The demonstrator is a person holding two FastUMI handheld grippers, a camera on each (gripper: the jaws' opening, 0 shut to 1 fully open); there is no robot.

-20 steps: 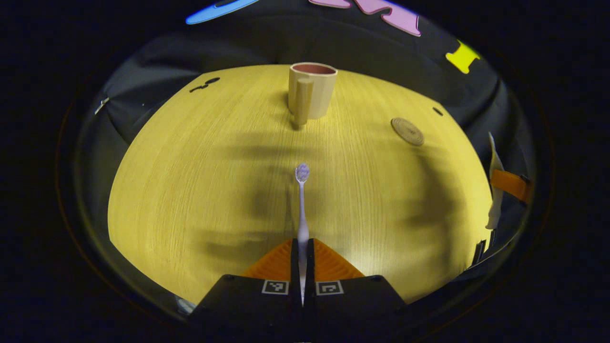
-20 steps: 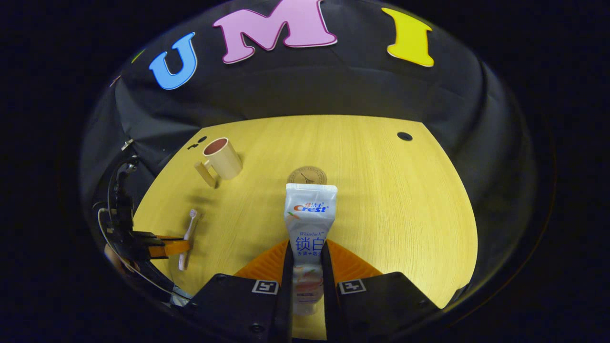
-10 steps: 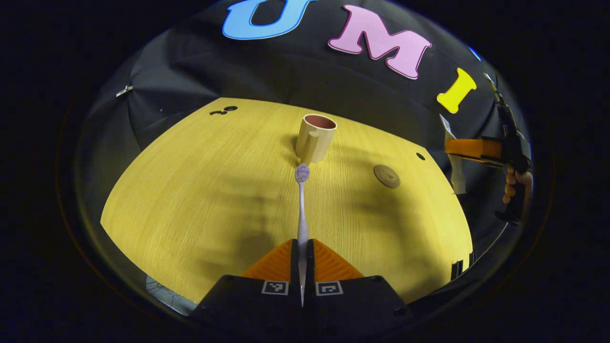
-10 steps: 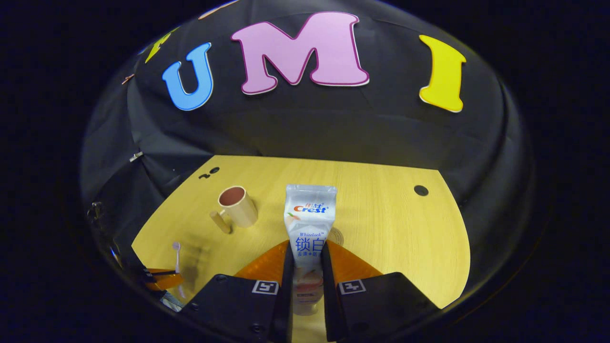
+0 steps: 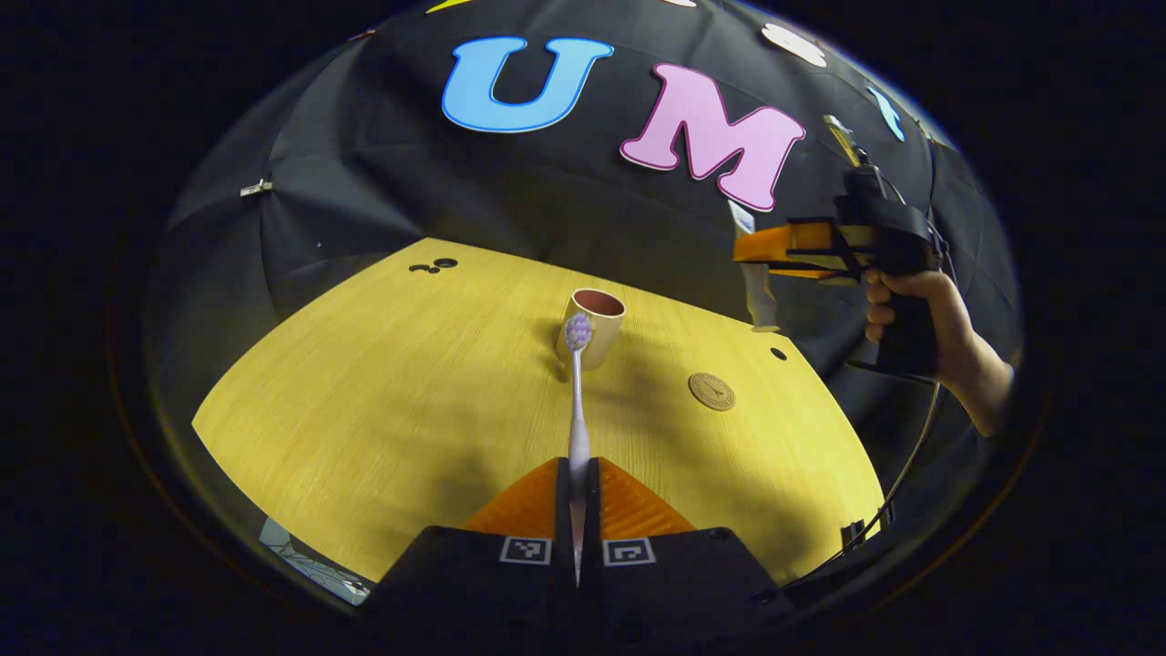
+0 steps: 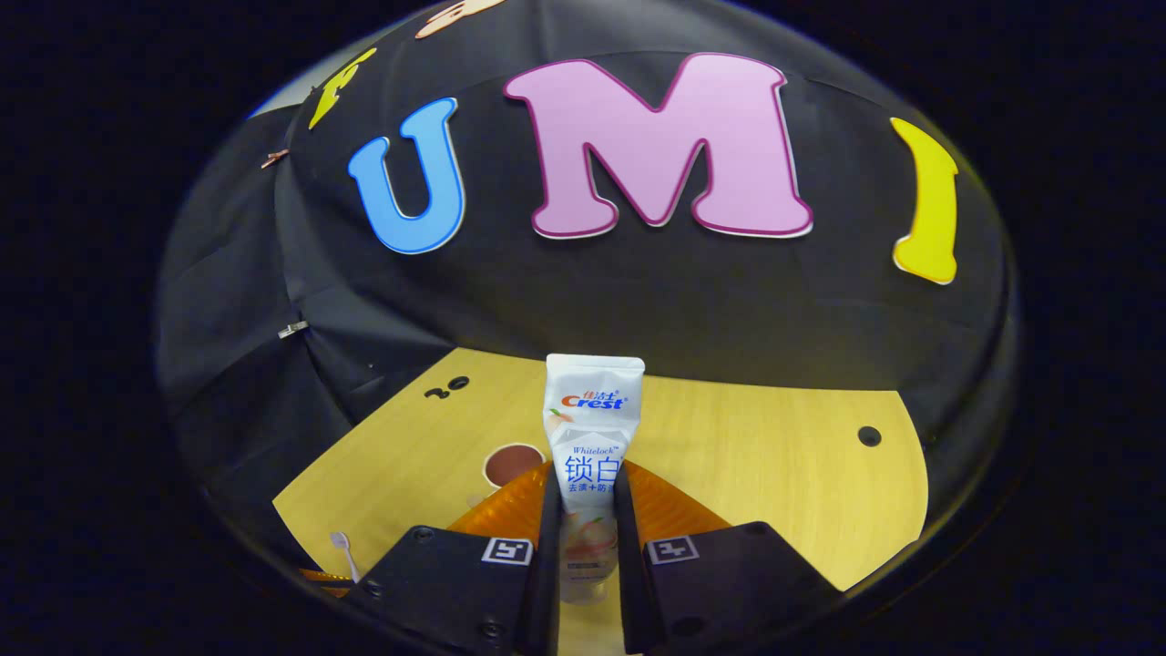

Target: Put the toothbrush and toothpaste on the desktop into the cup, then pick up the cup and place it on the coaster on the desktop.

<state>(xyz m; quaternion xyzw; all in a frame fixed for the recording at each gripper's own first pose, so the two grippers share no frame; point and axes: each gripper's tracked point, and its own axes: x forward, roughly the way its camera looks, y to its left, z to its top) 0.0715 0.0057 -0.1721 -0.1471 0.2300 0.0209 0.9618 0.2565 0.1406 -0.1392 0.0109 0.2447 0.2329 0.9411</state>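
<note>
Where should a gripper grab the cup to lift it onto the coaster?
Probably by the cup's wall near the rim, coming from above with one finger inside its open top. It stands upright on the desktop; its handle can't be made out here.

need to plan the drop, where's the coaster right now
In the left gripper view the coaster lies flat on the desktop, right of the cup and nearer than the small dark hole.
</note>
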